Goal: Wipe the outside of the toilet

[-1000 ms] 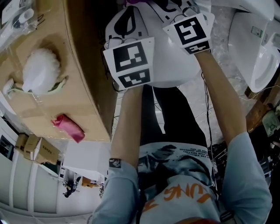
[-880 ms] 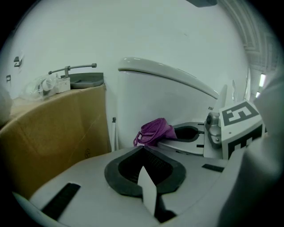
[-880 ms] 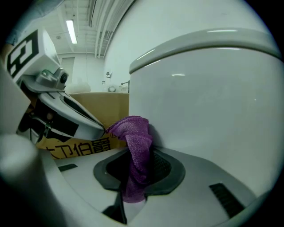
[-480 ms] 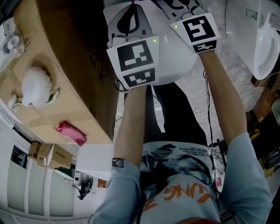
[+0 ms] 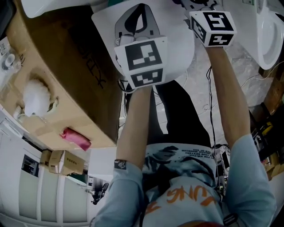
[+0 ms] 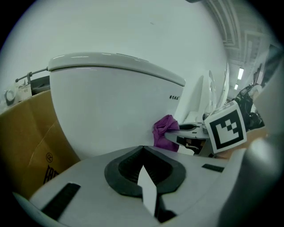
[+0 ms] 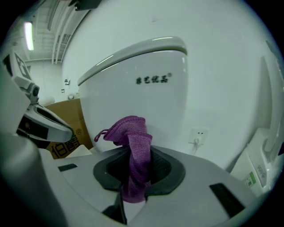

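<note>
The white toilet tank (image 6: 111, 102) fills the left gripper view, its lid overhanging the top; the same tank (image 7: 142, 88) stands close in the right gripper view. My right gripper (image 7: 137, 153) is shut on a purple cloth (image 7: 133, 142), which sticks up from the jaws near the tank's side. From the left gripper view, that cloth (image 6: 165, 131) hangs just off the tank wall. My left gripper (image 6: 143, 150) is shut with nothing in it, a little short of the tank. In the head view both grippers (image 5: 138, 13) (image 5: 195, 4) reach forward at the top edge.
A tall cardboard box (image 5: 66, 88) stands left of the toilet, with a white fluffy thing (image 5: 35, 97) and a pink object (image 5: 76, 138) on it. A second white toilet (image 5: 270, 31) is at the right. A wall socket (image 7: 197, 133) sits behind. Cables lie on the floor.
Both grippers have moved forward, toward the top of the head view, and the right one has gone furthest up and right. The cardboard box has shifted in view.
</note>
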Action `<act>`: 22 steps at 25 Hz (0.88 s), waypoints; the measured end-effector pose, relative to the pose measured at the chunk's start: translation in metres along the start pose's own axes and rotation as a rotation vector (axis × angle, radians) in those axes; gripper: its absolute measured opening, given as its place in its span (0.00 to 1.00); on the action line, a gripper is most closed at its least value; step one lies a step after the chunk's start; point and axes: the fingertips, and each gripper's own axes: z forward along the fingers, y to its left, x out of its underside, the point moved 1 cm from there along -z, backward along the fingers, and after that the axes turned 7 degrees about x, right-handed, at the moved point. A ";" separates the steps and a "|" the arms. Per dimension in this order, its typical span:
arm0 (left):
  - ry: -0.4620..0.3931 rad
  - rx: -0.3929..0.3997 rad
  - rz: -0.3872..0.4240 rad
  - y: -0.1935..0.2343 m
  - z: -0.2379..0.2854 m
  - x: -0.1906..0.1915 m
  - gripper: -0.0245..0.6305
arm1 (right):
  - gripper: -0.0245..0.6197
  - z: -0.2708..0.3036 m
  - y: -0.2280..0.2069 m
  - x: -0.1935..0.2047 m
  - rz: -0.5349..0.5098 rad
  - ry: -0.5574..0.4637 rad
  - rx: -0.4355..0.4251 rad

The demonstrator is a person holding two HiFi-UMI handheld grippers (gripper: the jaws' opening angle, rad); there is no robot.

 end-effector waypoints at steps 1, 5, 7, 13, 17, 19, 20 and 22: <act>0.000 0.003 -0.002 -0.002 0.001 0.000 0.07 | 0.19 -0.001 -0.009 0.002 0.009 0.004 0.023; -0.001 0.006 -0.008 -0.005 0.000 0.002 0.07 | 0.19 -0.004 -0.037 0.011 0.019 0.027 0.084; -0.003 -0.001 -0.016 0.000 -0.004 0.004 0.07 | 0.19 -0.005 -0.044 0.015 0.047 0.038 0.109; 0.005 -0.106 -0.085 0.052 -0.030 0.021 0.07 | 0.19 -0.014 -0.052 0.039 0.306 0.060 0.252; 0.001 -0.137 -0.102 0.078 -0.048 0.030 0.07 | 0.19 -0.032 -0.057 0.042 0.400 0.052 0.376; -0.001 -0.160 -0.124 0.090 -0.057 0.037 0.07 | 0.19 -0.031 -0.046 0.042 0.386 0.066 0.360; -0.002 -0.169 -0.135 0.095 -0.061 0.041 0.07 | 0.19 -0.029 -0.037 0.042 0.367 0.074 0.339; 0.000 -0.180 -0.153 0.105 -0.069 0.047 0.07 | 0.19 -0.023 -0.012 0.039 0.319 0.085 0.277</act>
